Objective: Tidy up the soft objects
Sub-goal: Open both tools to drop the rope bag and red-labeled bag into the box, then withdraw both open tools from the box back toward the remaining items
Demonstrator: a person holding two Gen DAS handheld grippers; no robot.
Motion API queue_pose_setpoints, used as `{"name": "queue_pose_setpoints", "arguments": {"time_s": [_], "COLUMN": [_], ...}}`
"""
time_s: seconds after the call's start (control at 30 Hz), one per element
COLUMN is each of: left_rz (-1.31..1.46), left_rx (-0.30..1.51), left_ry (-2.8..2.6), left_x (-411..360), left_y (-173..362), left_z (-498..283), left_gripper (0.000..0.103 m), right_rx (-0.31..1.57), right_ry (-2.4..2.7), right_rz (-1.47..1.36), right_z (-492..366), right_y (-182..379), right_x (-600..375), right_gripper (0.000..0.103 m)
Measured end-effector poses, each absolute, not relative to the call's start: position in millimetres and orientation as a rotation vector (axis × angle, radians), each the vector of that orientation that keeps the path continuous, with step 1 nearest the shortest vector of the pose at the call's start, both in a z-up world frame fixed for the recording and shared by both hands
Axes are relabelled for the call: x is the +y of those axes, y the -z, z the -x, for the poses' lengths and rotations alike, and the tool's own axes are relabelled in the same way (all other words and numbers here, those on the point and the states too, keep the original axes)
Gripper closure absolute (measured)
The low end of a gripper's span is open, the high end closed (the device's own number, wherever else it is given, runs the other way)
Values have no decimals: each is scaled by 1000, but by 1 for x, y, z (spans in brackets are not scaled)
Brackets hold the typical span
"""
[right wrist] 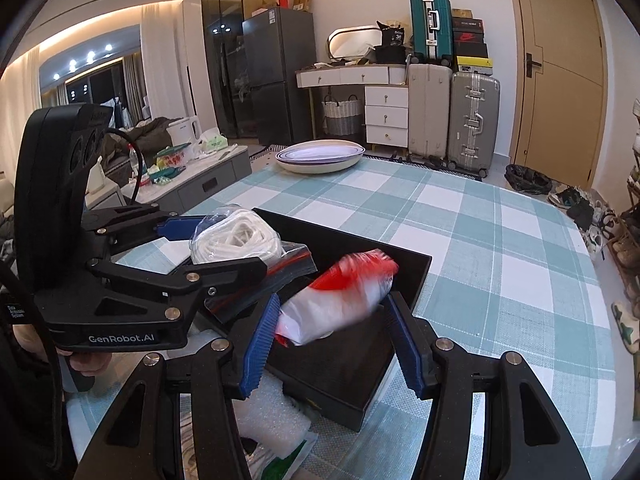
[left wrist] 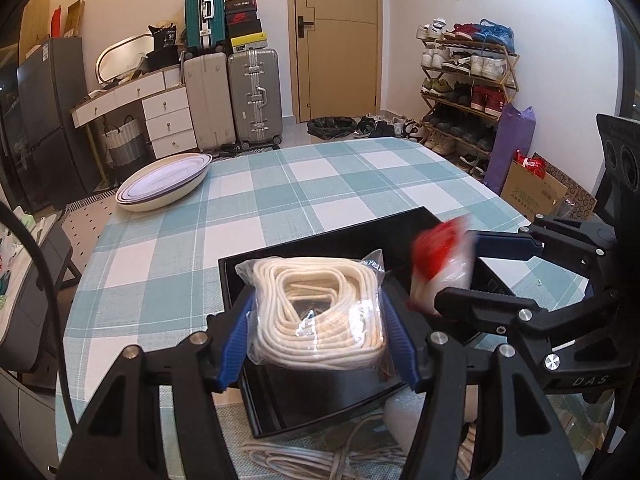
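Note:
A clear bag with a coil of white rope (left wrist: 316, 312) sits between the blue pads of my left gripper (left wrist: 316, 300), which is shut on it just above the open black box (left wrist: 320, 240). The same rope bag (right wrist: 236, 240) and left gripper (right wrist: 232, 244) appear at the left of the right wrist view. My right gripper (right wrist: 332, 300) is shut on a blurred red and white soft bag (right wrist: 344, 296), held over the black box (right wrist: 360, 364). From the left wrist view, that red and white bag (left wrist: 440, 264) and right gripper (left wrist: 456, 268) hang over the box's right side.
The box stands on a table with a teal checked cloth (left wrist: 320, 176). Stacked oval basins (left wrist: 164, 186) rest at its far left corner. White cable (left wrist: 320, 460) and bubble wrap (right wrist: 272, 412) lie by the near edge. A red-striped zip bag (right wrist: 288, 268) hangs below the left gripper.

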State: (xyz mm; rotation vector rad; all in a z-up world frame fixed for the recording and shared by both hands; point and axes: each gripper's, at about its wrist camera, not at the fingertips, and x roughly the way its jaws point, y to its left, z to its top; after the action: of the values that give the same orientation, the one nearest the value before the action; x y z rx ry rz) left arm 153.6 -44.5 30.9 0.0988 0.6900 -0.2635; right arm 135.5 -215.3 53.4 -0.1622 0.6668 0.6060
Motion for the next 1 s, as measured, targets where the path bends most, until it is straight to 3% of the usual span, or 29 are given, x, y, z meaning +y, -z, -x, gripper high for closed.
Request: {"name": "queue_pose_setpoints", "arguments": {"time_s": [0.17,0.23,0.3,0.47,1.0], "left_rz": [-104,-96,-90,-70,3], "left_rx": [700,688,672,653,660], "left_ry": [267,268,265,235,186], "left_x": [-45,-43,-41,-32,4], "left_y": [-30,-33,-39,-47,-30], "left_z": [-153,-149,-141,-123,-65], "left_gripper": [28,17,6,0,0], "right_rx": [656,651,641,623,619], "right_ry": [-598,-574,-554,-515,-506], "right_rz": [173,164,141,38,-16], "right_z": [-135,-132,-126,-103,-35], "right_y": [-54,-56,-60,-69,-69], "right_x": [-214,-218,-225,-250,-262], "right_gripper": [47,39,16,0,0]}}
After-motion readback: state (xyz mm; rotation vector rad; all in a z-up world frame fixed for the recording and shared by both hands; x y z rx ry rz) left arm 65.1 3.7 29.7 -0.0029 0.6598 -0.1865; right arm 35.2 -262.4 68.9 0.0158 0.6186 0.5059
